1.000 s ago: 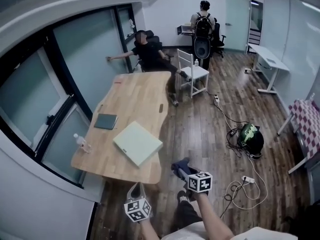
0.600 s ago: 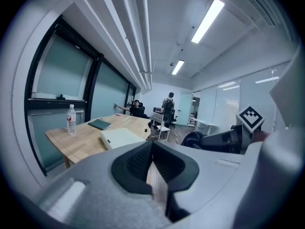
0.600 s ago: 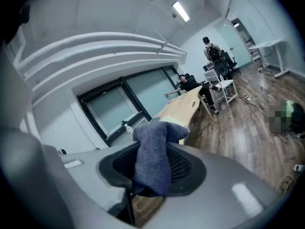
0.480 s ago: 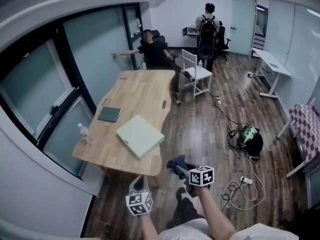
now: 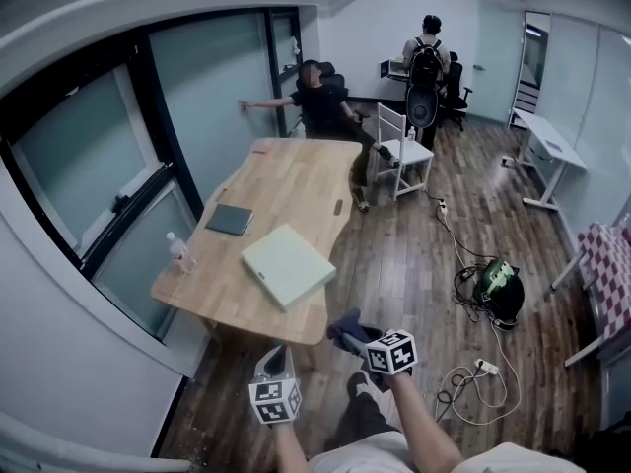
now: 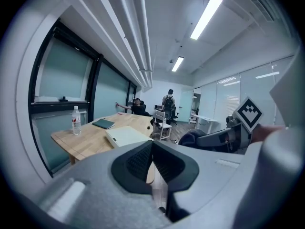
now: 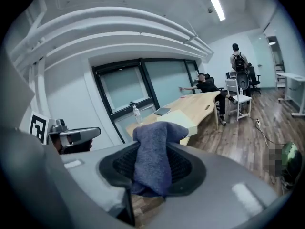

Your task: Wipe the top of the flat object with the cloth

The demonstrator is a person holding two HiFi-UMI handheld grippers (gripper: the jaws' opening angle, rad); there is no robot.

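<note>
The right gripper (image 7: 153, 168) is clenching a blue-grey cloth (image 7: 152, 151) between its fingers (image 7: 185, 165). The cloth's lower end is sinking out of sight between the pads. Its long axis is running along the fingers, and its folded top is poking past their tips towards the table (image 5: 296, 180). The left gripper (image 6: 152, 157) is pressing its fingers (image 6: 136, 162) together on nothing. In the head view the lower edge is cutting off both forearms. The pale green flat object (image 5: 288, 265) is lying well ahead of both grippers on the table's near end. It is sitting askew, its long axis slanting from far left to near right. In the right gripper view the cloth is covering part of it. Beyond it a dark notebook (image 5: 230, 220) is lying flat, and a water bottle (image 5: 179, 254) is standing at the left edge.
</note>
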